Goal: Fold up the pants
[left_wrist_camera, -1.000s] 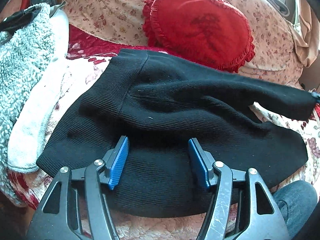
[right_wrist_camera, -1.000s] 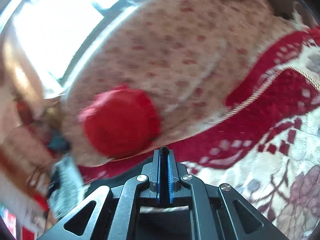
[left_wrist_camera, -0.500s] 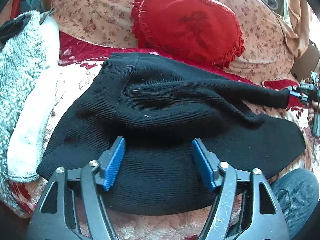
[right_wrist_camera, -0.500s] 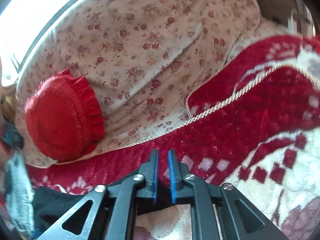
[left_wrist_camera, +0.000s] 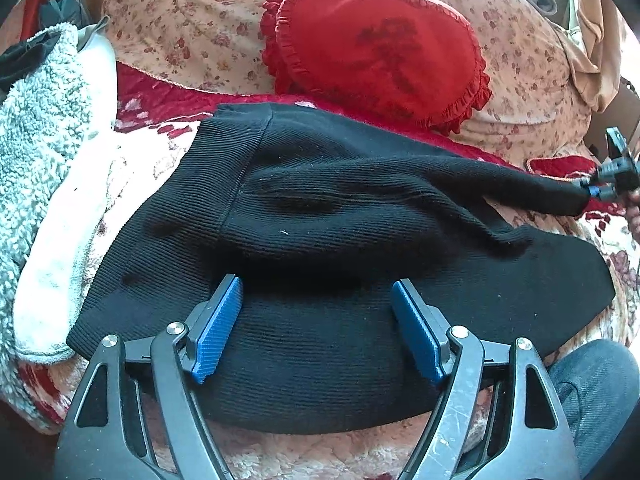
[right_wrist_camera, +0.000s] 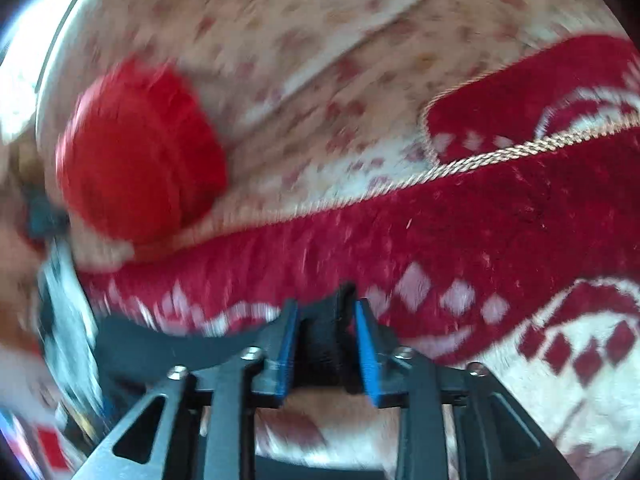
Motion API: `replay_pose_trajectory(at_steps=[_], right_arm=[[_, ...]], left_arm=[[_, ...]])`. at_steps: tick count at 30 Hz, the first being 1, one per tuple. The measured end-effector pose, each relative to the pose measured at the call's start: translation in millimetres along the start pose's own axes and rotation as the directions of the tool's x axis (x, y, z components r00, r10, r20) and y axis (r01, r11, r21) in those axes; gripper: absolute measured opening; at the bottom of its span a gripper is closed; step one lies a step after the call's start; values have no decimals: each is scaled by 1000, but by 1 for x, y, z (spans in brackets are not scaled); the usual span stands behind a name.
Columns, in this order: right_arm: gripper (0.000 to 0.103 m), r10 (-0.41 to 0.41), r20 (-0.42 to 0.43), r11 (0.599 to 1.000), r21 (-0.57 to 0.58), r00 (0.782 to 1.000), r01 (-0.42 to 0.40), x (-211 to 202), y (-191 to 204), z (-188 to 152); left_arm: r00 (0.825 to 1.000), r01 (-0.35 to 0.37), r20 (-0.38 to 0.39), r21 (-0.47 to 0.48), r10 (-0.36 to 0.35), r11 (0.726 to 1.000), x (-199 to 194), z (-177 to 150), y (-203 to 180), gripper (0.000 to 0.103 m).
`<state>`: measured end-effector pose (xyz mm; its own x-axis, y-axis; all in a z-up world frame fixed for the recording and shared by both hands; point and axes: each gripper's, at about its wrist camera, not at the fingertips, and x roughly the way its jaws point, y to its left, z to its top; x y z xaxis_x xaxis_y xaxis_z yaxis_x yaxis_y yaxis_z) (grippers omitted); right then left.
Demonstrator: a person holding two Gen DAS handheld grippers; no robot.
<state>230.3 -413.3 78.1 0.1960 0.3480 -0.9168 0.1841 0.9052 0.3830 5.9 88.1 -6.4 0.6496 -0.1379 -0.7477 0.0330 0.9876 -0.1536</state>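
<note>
Over black pants [left_wrist_camera: 320, 240]: left tongs [left_wrist_camera: 316, 324] wide, just opening; right tongs [right_wrist_camera: 326, 344] loosely around leg end.

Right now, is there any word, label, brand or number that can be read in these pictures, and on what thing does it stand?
None can be read.
Red cushion: a dark mark, too blurred to read.
Black pants: no label shows.

The left hand-held gripper [left_wrist_camera: 316, 328] has just been opening, its jaws now wider over the black pants [left_wrist_camera: 320, 216] without gripping them. The right hand-held gripper [right_wrist_camera: 326, 340] has dropped toward the red blanket [right_wrist_camera: 480, 232]; clamped shut before, its jaws now stand apart with the pant leg's end bunched between them.
</note>
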Motion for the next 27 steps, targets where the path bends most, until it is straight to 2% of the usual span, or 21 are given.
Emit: replay_pose_trajectory(at_steps=[4,6,8,11,13,16,23,25,27], right_arm=[[23,-166,-56,982,-105,985,160,15,-7,-41],[23,-140,33,980,-137,990,144,8,-9,-54],[23,-64,127,989,-128,990,81,-4,-13,-67],[23,65,186,998,-30,980,-61,-13,-29,-75],[23,153,214,982,73,965,-172,-16,-45,-74],[23,223,206,953,162,953,-258,-12,-55,-70],[23,191,170,966,145,967,-216,-4,-47,-64],[7,138,179,985,76,974,-154,-7,-37,-66],[7,113,213,990,57,971,-128,-9,-34,-69]], left_arm=[[1000,-24,15,17,24,1000,3,-3,-6,81],[999,-36,13,23,36,999,3,-3,-7,82],[1000,-28,11,20,27,999,2,-2,-6,81],[1000,-21,12,16,21,1000,2,-2,-5,82],[999,-30,13,19,30,999,2,-3,-6,82],[1000,-28,11,15,28,1000,1,-3,-6,81],[1000,-23,11,12,23,1000,1,-2,-6,81],[1000,-6,9,-5,6,1000,0,-1,-4,81],[999,32,17,-36,-32,999,-6,2,1,81]])
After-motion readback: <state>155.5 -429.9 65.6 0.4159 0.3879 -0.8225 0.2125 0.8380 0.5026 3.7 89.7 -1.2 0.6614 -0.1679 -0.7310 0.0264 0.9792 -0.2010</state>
